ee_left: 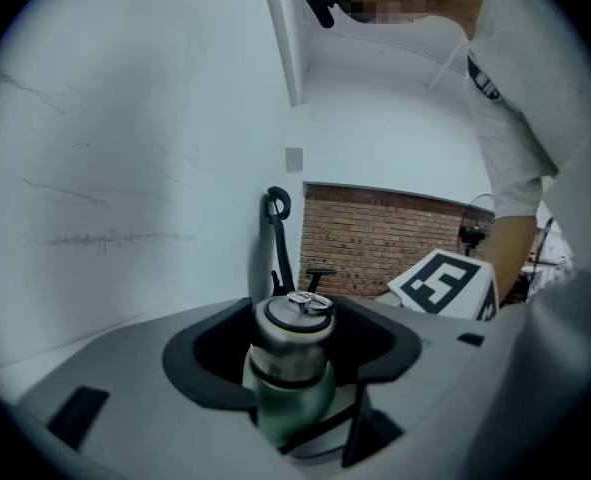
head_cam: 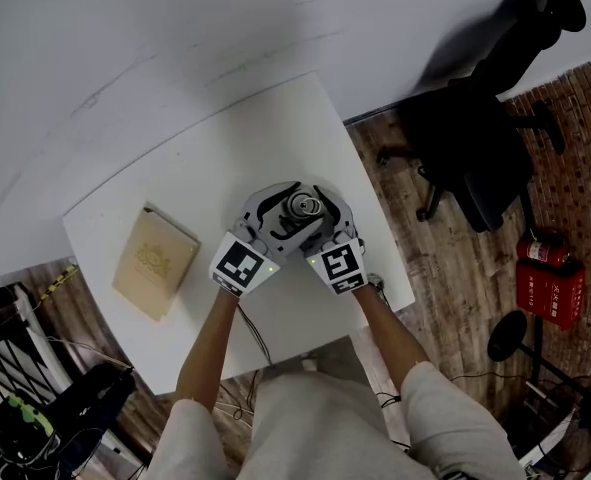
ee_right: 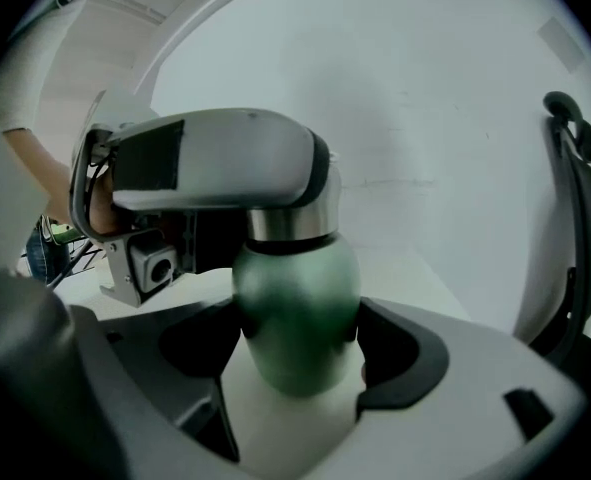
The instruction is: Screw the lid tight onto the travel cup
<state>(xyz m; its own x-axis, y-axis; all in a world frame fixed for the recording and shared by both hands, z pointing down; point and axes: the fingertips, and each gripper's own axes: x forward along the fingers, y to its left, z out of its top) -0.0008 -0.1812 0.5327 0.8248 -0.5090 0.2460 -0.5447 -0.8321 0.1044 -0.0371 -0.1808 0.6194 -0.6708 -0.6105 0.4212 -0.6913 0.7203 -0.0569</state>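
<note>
One travel cup (ee_right: 295, 308) on the table (head_cam: 225, 138), two grippers on it: right gripper (ee_right: 300, 348) clamps the green body, left gripper (ee_left: 293, 348) clamps the one lid (ee_left: 295, 320). One tan box (head_cam: 155, 261) lies apart, left; one office chair (head_cam: 485, 138) beyond.

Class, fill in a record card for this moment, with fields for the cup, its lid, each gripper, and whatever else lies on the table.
surface: white table
travel cup: green body, standing on the table between the two grippers
lid: silver, sitting on top of the cup
left gripper: jaws closed on the lid
right gripper: jaws closed on the cup's green body, below the lid
also on table: tan flat box, to the left of the grippers and apart from them
beside table: black office chair on the wooden floor
</note>
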